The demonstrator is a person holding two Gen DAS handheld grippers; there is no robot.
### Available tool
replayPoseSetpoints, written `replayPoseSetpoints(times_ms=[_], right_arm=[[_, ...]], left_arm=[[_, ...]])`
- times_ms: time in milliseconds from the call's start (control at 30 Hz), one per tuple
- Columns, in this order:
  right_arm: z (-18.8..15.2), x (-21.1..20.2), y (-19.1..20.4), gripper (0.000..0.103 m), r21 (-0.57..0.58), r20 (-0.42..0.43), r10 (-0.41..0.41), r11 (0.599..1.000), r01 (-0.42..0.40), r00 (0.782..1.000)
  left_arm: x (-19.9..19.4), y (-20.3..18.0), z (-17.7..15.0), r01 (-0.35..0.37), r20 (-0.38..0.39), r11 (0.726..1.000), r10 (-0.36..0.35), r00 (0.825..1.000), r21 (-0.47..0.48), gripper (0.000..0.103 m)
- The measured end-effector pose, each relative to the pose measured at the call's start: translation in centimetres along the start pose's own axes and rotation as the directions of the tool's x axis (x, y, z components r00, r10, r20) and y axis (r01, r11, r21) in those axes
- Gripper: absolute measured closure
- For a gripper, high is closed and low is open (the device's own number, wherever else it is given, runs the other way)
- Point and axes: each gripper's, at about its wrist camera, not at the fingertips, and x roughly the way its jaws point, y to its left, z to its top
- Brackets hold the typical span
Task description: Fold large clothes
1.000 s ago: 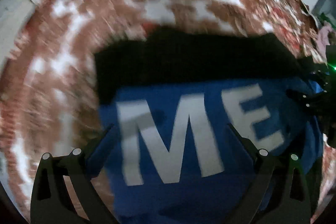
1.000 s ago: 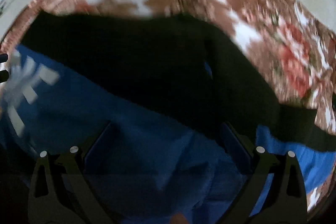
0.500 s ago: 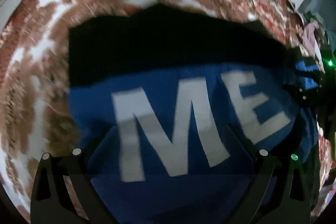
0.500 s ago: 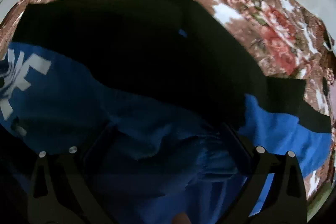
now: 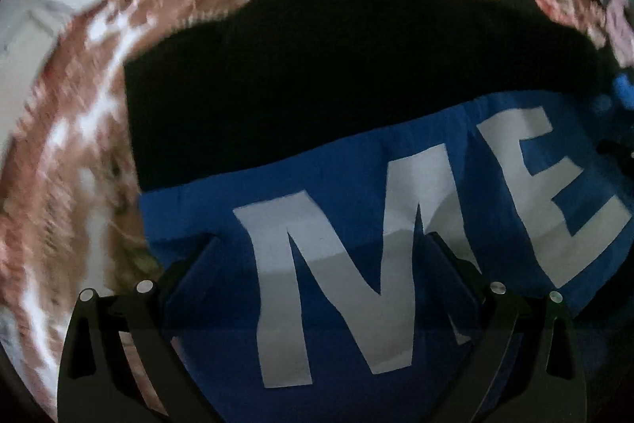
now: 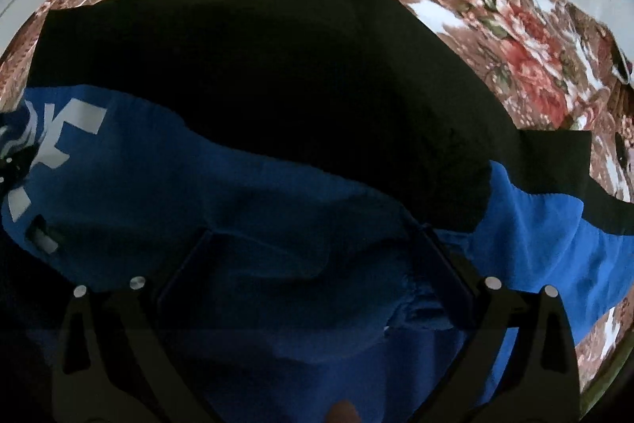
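The blue and black garment point(image 5: 356, 161) lies spread on the floral bedspread point(image 5: 71, 161), long axis left to right, black part farthest, white "ME" upright. The left gripper point(image 5: 321, 240) and right gripper point(image 6: 313, 232) hang over blue cloth, fingers wide apart; whether either grips fabric I cannot tell.

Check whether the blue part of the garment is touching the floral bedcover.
Touching. In the left wrist view the blue panel lies flat with its left edge directly on the floral bedcover; no gap shows.
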Motion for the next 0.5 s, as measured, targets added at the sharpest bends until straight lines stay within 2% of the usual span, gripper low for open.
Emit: replayPoseSetpoints(times_ms=[67, 200, 333, 400, 500], right_arm=[[-0.2, -0.3, 0.0, 0.004, 0.015, 0.019, 0.0, 1.0, -0.001, 1.0], [-0.3, -3.6, -1.5, 0.005, 0.053, 0.078, 0.074, 0.995, -0.079, 0.994], [-2.2, -6.7, -5.6, 0.005, 0.073, 0.095, 0.125, 0.989, -0.132, 0.988], [-3.9, -7.3, -8.7, 0.005, 0.102, 0.074, 0.128, 0.986, -0.135, 0.989], [-7.6, -7.4, -14.0, 0.005, 0.158, 0.027, 0.137, 0.977, -0.14, 0.99]], left_arm=[[-0.7, -1.3, 0.2, -0.076, 0.004, 0.996, 0.076, 0.997, 0.044, 0.006], [-4.6, -3.9, 1.0, -0.084, 0.044, 0.996, 0.082, 0.996, 0.024, 0.005], [-8.8, -9.2, 2.2, 0.003, 0.101, 1.0, -0.003, 0.995, -0.005, 0.005], [-10.0, -12.9, 3.0, 0.047, 0.118, 0.999, -0.047, 0.992, 0.001, 0.005], [-11.0, -18.0, 3.8, 0.076, 0.131, 0.997, -0.077, 0.988, 0.011, 0.005]])
